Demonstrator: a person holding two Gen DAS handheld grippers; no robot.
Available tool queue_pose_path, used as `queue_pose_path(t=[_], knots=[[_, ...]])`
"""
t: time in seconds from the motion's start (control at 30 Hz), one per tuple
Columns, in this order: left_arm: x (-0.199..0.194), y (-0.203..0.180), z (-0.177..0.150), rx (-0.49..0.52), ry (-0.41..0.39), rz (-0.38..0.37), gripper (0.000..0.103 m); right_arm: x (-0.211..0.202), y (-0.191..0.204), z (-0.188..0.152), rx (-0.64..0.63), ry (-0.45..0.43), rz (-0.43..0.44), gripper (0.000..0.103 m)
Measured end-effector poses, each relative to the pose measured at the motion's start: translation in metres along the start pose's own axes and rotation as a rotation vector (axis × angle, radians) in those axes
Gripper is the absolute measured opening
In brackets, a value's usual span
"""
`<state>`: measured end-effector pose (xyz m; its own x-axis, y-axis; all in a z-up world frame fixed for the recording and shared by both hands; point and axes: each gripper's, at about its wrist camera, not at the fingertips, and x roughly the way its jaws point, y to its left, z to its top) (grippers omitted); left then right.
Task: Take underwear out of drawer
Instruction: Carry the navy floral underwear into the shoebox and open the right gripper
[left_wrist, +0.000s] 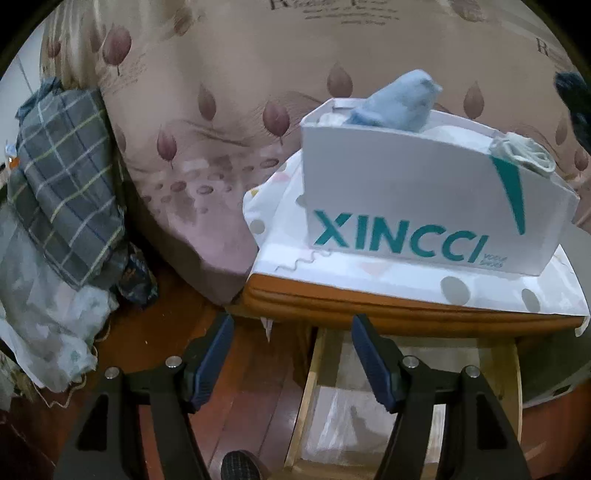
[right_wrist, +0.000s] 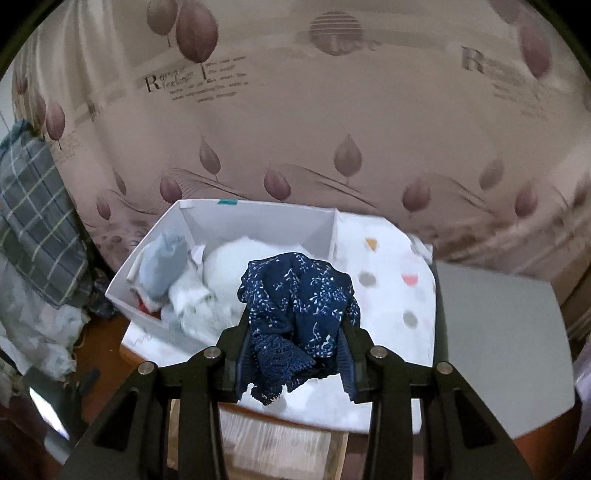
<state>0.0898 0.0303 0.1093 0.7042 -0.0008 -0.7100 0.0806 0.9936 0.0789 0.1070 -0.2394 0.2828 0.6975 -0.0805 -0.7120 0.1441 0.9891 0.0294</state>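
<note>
right tool (right_wrist: 293, 354): clamped on the underwear (right_wrist: 299, 306), fabric bunched between both fingers and spilling over them; held above the front of the worktop (right_wrist: 391, 295)
underwear: navy, small white floral print, lace edge hanging at the bottom; out of the drawer (left_wrist: 369, 413), in the air just in front of the box (right_wrist: 258, 225)
left tool (left_wrist: 291, 354): fingers apart, nothing between them; low, in front of the worktop edge, over the floor (left_wrist: 251, 369) and the drawer's left side
drawer: pulled out under the worktop, wooden sides, pale lining seen inside; contents hard to tell
box: white, "xincci" in teal on the side, sits on the worktop's dotted cloth; open top
box contents: light blue piece (left_wrist: 399, 103) sticking up at the left end, white pieces in the middle, a rolled pale green piece (left_wrist: 524, 151) at the right corner
bed (right_wrist: 332, 129): behind the worktop, beige cover with leaf print
plaid cloth (left_wrist: 66, 184): heaped at far left on a pile of pale fabric
grey panel (right_wrist: 498, 350): to the right of the worktop, what it is unclear
</note>
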Motion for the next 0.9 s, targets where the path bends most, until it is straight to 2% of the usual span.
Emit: queue_pose_path(t=[0.1,0.33,0.57,0.7,0.9], knots=[[0.008,0.006,-0.001,0.001,0.037,0.018,0.068,0.021,0.016,0.020,-0.026,0.014,-0.009,0.036],[0.003,0.015,0.002,-0.007,0.013,0.051,0.068,0.070,0.059,0.041,-0.102,0.058,-0.047,0.036],[-0.004,0.019,0.004,-0.018,0.003,0.037,0.068,0.107,0.074,0.039,-0.124,0.108,-0.074,0.037],[-0.002,0.019,0.005,-0.017,0.014,0.032,0.068,0.126,0.077,0.033,-0.111,0.146,-0.058,0.037],[-0.001,0.016,0.005,-0.013,0.021,0.020,0.068,0.150,0.080,0.023,-0.093,0.176,-0.056,0.042]])
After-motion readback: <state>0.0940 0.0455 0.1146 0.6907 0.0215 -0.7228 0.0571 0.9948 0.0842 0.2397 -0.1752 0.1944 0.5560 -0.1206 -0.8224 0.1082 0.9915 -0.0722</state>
